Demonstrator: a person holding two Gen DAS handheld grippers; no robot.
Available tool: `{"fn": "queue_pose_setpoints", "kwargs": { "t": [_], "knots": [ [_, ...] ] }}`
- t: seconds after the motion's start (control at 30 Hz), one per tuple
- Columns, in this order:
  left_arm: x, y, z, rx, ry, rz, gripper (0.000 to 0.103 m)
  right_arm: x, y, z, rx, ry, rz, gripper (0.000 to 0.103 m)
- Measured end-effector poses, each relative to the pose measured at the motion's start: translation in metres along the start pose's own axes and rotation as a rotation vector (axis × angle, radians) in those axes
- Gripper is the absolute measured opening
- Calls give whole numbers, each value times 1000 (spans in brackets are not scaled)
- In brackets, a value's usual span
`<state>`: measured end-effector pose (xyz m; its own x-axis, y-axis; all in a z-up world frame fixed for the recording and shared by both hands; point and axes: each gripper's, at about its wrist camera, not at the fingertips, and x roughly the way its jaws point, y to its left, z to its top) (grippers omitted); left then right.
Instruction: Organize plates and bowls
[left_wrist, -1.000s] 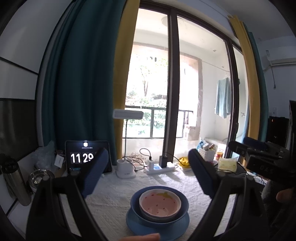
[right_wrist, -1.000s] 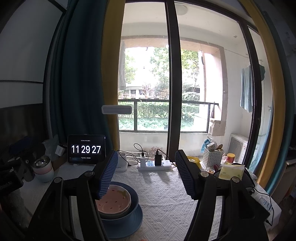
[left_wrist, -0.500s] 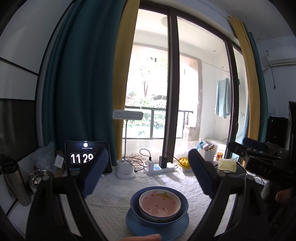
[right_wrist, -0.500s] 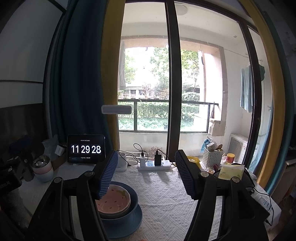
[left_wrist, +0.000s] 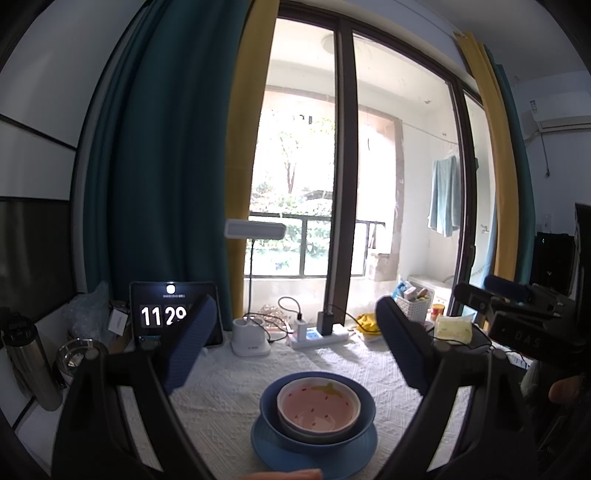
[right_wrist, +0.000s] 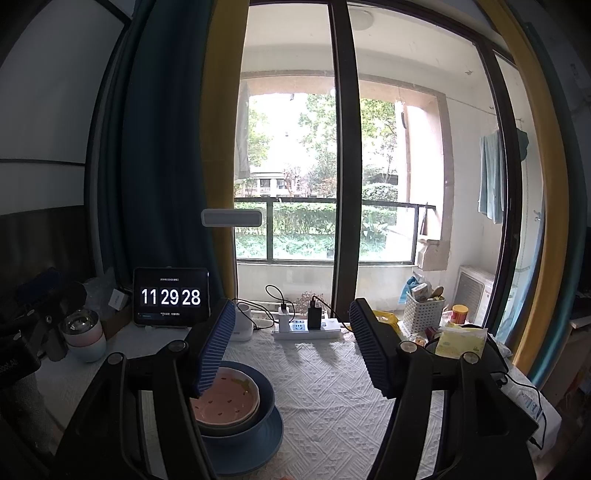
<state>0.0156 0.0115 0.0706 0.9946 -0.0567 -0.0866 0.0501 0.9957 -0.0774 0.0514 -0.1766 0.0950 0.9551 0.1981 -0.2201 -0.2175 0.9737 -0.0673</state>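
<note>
The left hand-held gripper (left_wrist: 295, 343) is held level above the near edge of the surface (left_wrist: 229, 384), its two blue-padded fingers (left_wrist: 188, 347) spread wide with nothing between them. The right hand-held gripper (right_wrist: 291, 350) tips slightly downward, its jaws also parted and empty — a little narrower than the left pair.

The dishes stand stacked on the white textured cloth that covers the surface: a pink bowl (left_wrist: 318, 406) with small red flecks sits inside a dark blue bowl (left_wrist: 365, 406), which rests on a blue plate (left_wrist: 273, 443). In the left view the stack lies low and central, below the gap between the fingers, not touched by either. In the right view the same stack sits at lower left, partly hidden behind that gripper's left finger (right_wrist: 216, 347).

At the back of the surface stand a tablet clock (right_wrist: 171, 297), a white desk lamp (left_wrist: 255, 230), a power strip (right_wrist: 306, 330) with plugs and a white basket (right_wrist: 423, 312) of small items. Beyond are tall glass doors, teal and yellow curtains, a balcony railing and green trees.

Only the left view shows a steel flask (left_wrist: 29, 365) at far left, the right hand-held gripper's dark body at far right with a fingertip beside it, and a wall air conditioner (left_wrist: 557, 114). Only the right view shows the clock's full digits, a pink-and-white cup (right_wrist: 83, 334) and a yellow-lidded jar (right_wrist: 460, 312).
</note>
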Motion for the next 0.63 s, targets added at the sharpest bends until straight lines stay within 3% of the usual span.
{"fn": "queue_pose_setpoints", "kwargs": {
  "t": [0.63],
  "knots": [
    [0,-2,2,-2,0,-15,90,0,0,0,-2,3,-1,68]
  ]
}}
